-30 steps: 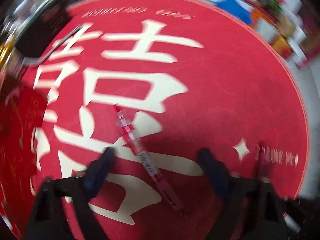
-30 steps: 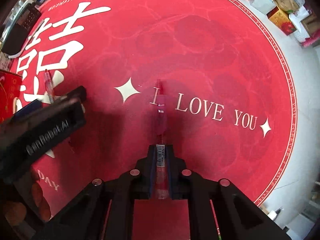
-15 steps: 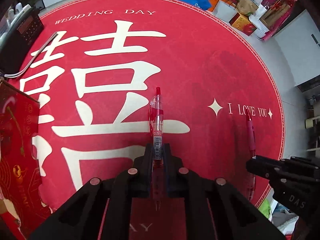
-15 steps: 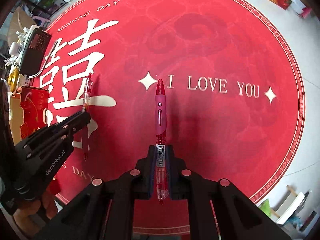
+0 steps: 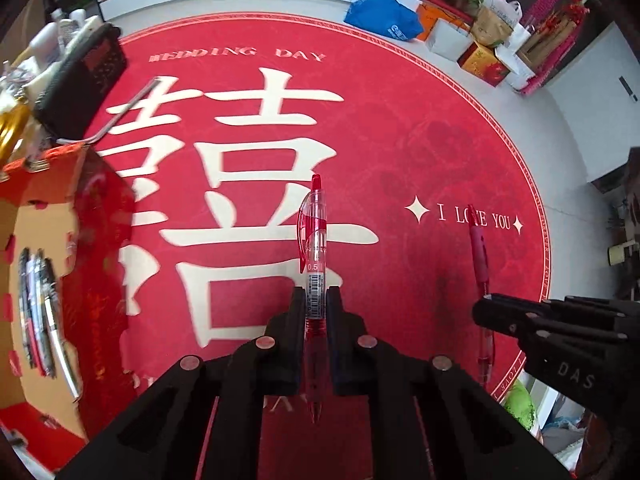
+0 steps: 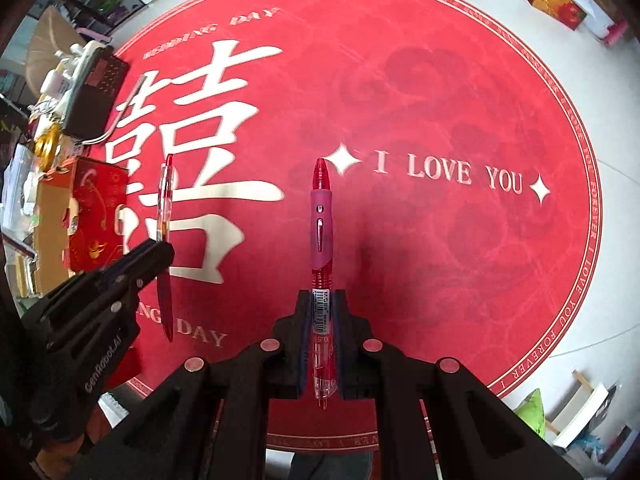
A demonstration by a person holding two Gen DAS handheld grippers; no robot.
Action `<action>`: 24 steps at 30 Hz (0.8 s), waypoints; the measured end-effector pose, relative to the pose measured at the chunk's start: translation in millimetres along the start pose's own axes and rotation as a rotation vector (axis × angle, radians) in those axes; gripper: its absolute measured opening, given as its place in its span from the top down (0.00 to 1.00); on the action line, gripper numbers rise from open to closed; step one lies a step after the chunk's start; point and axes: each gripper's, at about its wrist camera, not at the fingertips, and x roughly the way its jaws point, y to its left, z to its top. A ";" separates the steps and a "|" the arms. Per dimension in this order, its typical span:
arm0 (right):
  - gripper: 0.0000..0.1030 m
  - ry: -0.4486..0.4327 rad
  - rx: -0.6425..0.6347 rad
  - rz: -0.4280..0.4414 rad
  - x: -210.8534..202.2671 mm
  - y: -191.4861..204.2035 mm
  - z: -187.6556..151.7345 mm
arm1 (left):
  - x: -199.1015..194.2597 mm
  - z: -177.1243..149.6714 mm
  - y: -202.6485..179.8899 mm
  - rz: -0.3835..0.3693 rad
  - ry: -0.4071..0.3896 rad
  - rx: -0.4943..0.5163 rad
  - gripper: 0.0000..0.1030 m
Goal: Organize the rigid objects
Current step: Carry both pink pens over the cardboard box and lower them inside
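Note:
My left gripper [image 5: 316,300] is shut on a clear red gel pen [image 5: 314,236] that points forward, held above the red round mat [image 5: 400,120]. My right gripper [image 6: 321,304] is shut on a red pen with a pink grip [image 6: 321,216], also lifted above the mat [image 6: 440,80]. Each gripper shows in the other's view: the right one [image 5: 560,340] with its pen [image 5: 480,256], the left one [image 6: 100,292] with its pen [image 6: 165,196]. An open red and orange box [image 5: 44,260] at the left holds several pens [image 5: 40,312].
A black device with a cable [image 5: 80,80] and bottles stand at the mat's far left. Boxes and bags [image 5: 472,32] line the far floor. The box also shows in the right wrist view [image 6: 88,216].
The left gripper closed on the clear red pen that lay on the mat and lifted it. Both grippers rose higher with their pens. The open box came into view at the left.

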 end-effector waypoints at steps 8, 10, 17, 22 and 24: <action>0.90 -0.036 -0.098 0.022 -20.1 65.0 0.6 | -38.3 -7.3 40.7 0.034 -0.042 -0.090 0.90; 0.90 -0.037 -0.124 0.028 -21.8 83.0 0.1 | -47.9 -11.6 55.3 0.041 -0.051 -0.113 0.90; 0.90 -0.037 -0.232 0.065 -26.1 156.8 -7.1 | -75.8 -31.1 113.4 0.091 -0.052 -0.207 0.90; 0.90 -0.030 -0.313 0.091 -24.0 208.7 -13.3 | -94.6 -48.9 160.4 0.145 -0.063 -0.288 0.90; 0.90 -0.028 -0.353 0.104 -21.7 233.6 -16.3 | -100.0 -57.1 179.3 0.173 -0.068 -0.321 0.90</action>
